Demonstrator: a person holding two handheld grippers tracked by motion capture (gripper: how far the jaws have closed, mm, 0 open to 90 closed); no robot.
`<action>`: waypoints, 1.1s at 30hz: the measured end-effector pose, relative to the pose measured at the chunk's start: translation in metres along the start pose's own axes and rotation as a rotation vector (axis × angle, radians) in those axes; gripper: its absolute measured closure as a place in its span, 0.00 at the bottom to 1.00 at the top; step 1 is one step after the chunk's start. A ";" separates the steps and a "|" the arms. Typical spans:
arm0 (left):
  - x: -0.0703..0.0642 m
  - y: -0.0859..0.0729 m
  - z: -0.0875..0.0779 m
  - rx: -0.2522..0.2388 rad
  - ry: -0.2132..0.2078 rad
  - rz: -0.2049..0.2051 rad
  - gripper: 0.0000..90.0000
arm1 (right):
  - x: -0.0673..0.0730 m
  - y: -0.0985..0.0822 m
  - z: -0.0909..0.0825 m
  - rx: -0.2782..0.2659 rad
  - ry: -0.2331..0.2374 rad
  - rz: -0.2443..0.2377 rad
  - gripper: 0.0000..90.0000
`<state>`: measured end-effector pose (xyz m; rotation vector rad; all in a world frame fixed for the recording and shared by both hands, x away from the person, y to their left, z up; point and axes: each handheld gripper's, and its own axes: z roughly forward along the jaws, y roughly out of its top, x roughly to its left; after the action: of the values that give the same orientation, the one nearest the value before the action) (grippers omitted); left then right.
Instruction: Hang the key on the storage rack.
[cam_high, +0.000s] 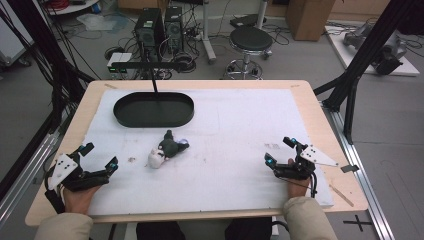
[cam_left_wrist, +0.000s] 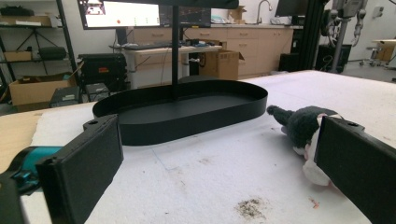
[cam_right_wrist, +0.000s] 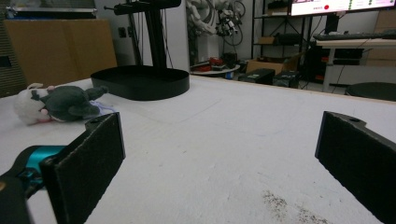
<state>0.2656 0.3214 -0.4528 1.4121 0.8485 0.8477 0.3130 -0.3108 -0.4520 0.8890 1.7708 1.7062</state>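
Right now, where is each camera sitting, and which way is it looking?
High view: above the person's side, looking forward and down at the table; both hands and tongs, left tongs, right tongs.
Left gripper view: rides the left tongs, facing the black tray; its own open jaws.
Right gripper view: rides the right tongs, facing across the table; its own open jaws.
All views share the tray and plush toy.
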 end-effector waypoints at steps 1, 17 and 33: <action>0.000 0.000 0.000 0.000 0.000 0.000 0.02 | 0.000 0.000 0.000 -0.001 0.000 -0.003 0.01; 0.000 0.001 0.002 0.017 -0.002 0.000 0.02 | 0.001 0.000 0.000 -0.006 0.001 -0.010 0.01; -0.008 0.049 0.016 0.137 -0.095 0.055 0.02 | 0.001 0.000 -0.001 -0.003 0.002 0.001 0.01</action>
<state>0.2766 0.3067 -0.4039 1.5896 0.8110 0.7690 0.3121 -0.3108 -0.4520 0.8873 1.7691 1.7105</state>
